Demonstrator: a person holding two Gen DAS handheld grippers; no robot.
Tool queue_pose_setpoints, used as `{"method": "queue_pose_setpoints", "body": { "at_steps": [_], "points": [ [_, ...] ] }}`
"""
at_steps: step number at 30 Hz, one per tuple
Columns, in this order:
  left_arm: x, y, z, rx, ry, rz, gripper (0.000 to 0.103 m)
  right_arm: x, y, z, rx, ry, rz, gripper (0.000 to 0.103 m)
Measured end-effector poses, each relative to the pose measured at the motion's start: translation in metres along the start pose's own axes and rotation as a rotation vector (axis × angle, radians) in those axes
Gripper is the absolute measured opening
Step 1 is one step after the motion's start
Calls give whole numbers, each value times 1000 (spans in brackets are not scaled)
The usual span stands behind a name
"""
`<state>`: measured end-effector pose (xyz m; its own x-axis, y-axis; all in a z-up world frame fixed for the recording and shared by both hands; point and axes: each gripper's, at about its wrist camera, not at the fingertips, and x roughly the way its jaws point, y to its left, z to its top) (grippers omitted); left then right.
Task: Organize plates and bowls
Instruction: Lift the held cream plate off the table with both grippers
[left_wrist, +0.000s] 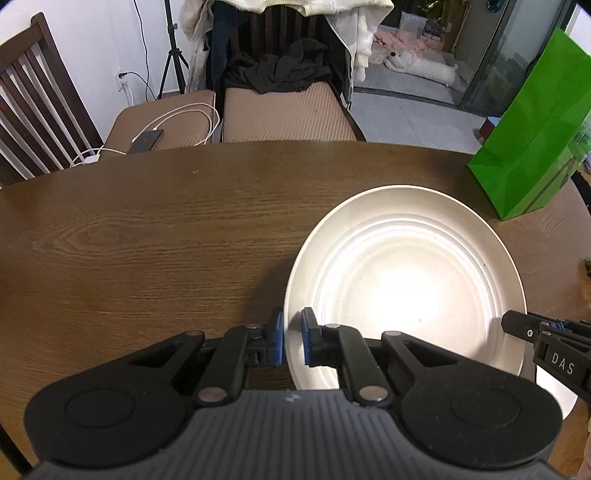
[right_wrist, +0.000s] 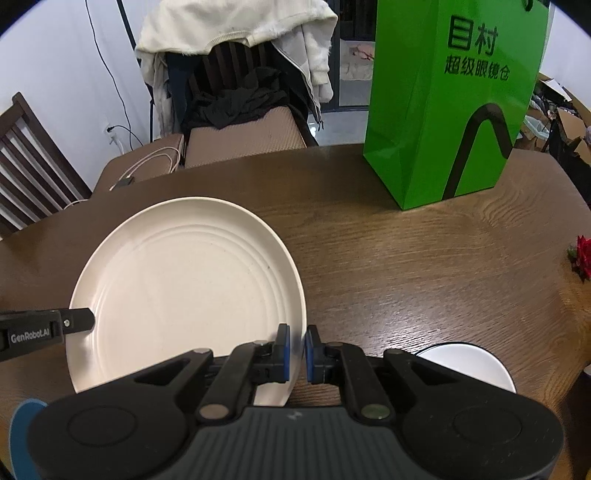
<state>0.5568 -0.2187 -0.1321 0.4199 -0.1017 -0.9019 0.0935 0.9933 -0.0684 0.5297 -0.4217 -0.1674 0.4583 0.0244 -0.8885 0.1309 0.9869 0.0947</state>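
1. Cream-white round plate with concentric ridges: held over the brown wood-grain table, gripped at two opposite edges, nothing on it.
2. Left gripper, black with blue pads: fingers clamped on the plate's left rim.
3. Right gripper, same make: fingers clamped on the plate's right rim; its tip also shows at the right edge of the left wrist view.
4. White round dish: on the table, near the right gripper, mostly hidden behind it.
5. Green paper bag with dark lettering: upright at the far right of the table.
6. Dark wooden chairs with tan cushions: beyond the table, clothes draped on one.
7. Phone with white cable: on the left cushion.
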Motion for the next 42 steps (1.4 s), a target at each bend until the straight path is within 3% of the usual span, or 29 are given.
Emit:
{"method": "queue_pose_setpoints", "body": {
  "at_steps": [22, 42],
  "points": [
    [-73, 27, -5, -9, -75, -8, 10, -67, 27, -4, -10, -66, 14, 8],
    [-132, 77, -48, -31, -103, 3, 10, -121, 83, -46, -33, -89, 27, 8]
  ]
}}
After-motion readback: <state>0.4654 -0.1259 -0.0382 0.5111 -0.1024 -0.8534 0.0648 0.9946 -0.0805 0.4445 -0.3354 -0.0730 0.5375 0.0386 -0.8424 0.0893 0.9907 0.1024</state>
